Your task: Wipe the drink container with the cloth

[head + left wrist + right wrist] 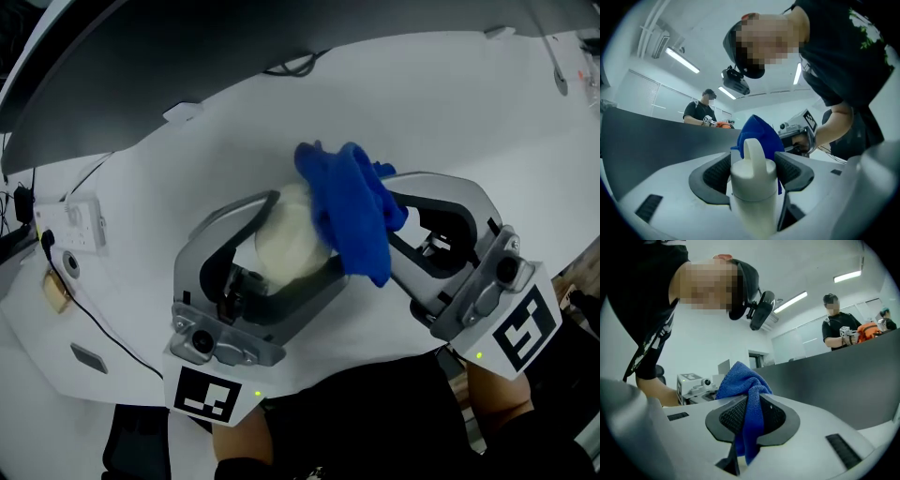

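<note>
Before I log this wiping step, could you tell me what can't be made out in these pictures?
Head view: the cloth covers the top of the drink container; the left gripper hides its base.
Left gripper view: the bottom edge cuts off the drink container's lower body; whether the cloth touches its far side is hidden behind it.
Right gripper view: the cloth pinched in the right gripper blocks the drink container entirely.

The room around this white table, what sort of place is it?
Probably a lab or workshop set up for recordings, not a home: ceiling strip lights, a long dark partition beside the white table, and a second person working behind it.
</note>
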Available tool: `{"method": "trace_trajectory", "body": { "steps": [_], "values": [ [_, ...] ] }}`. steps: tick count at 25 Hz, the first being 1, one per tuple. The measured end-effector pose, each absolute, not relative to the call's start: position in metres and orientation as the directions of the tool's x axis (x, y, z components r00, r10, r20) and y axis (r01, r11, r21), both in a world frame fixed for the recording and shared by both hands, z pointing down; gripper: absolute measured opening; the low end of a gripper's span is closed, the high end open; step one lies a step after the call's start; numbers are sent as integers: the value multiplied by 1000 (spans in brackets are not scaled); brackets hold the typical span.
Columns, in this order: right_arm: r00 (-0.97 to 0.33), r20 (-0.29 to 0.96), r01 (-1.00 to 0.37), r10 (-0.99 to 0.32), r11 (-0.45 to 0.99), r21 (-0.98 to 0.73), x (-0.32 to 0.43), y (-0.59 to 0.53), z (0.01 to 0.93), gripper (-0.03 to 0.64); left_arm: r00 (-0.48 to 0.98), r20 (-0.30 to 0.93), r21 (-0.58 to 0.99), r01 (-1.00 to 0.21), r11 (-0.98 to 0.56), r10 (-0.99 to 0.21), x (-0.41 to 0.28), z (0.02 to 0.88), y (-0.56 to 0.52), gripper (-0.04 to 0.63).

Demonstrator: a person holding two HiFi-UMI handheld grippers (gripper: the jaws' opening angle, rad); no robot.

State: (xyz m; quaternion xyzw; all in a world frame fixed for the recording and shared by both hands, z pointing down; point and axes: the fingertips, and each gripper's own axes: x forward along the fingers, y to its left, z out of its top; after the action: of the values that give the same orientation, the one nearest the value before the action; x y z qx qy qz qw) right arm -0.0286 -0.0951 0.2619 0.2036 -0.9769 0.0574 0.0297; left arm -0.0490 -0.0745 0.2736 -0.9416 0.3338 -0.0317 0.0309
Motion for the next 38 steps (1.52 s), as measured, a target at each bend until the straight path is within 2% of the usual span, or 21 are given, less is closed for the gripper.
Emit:
{"method": "trace_trajectory", "body": {
  "steps": [5, 9, 10, 12, 17, 19, 25, 27, 30, 34, 36, 38],
  "values": [
    [-909, 202, -392, -364, 912, -121, -36, -93, 317, 41, 784, 30, -67, -617, -784, -620, -49, 274, -74, 287],
    [-794, 504, -444, -338, 890, -103, -31, -86, 402, 41, 789, 31, -63, -611, -789, -614, -50, 275, -74, 287],
    [-773, 536, -447, -338, 891, -84, -32, -85, 413, 41, 788, 31, -61, -612, -788, -614, -50, 275, -74, 287],
    [-767, 533, -450, -357, 892, -51, -35, -87, 417, 41, 784, 35, -66, -617, -784, -620, -50, 275, -76, 287],
    [-793, 483, -481, -372, 869, -120, -36, -89, 415, 42, 706, 133, -174, -674, -718, -696, -50, 281, -76, 291],
    [-796, 479, -476, -370, 872, -116, -36, -89, 415, 43, 660, 127, -172, -721, -672, -740, -49, 278, -73, 306],
    [-783, 478, -502, -398, 858, -107, -36, -90, 416, 43, 390, 98, -145, -904, -401, -916, -57, 273, -80, 318],
    [-782, 472, -505, -406, 857, -99, -36, -91, 415, 43, 307, 95, -130, -939, -318, -947, -63, 272, -84, 318],
    [-780, 470, -508, -412, 856, -92, -36, -90, 415, 43, 256, 112, -110, -957, -268, -960, -65, 277, -87, 318],
    [-781, 462, -522, -421, 846, -111, -36, -91, 415, 43, 300, 115, -96, -946, -311, -947, -60, 282, -88, 295],
    [-787, 444, -551, -428, 812, -194, -34, -92, 412, 43, 411, 93, -102, -902, -420, -907, -56, 282, -86, 295],
    [-799, 413, -570, -437, 770, -288, -28, -95, 404, 43, 573, 68, -100, -811, -577, -817, -50, 283, -82, 293]
  ]
}}
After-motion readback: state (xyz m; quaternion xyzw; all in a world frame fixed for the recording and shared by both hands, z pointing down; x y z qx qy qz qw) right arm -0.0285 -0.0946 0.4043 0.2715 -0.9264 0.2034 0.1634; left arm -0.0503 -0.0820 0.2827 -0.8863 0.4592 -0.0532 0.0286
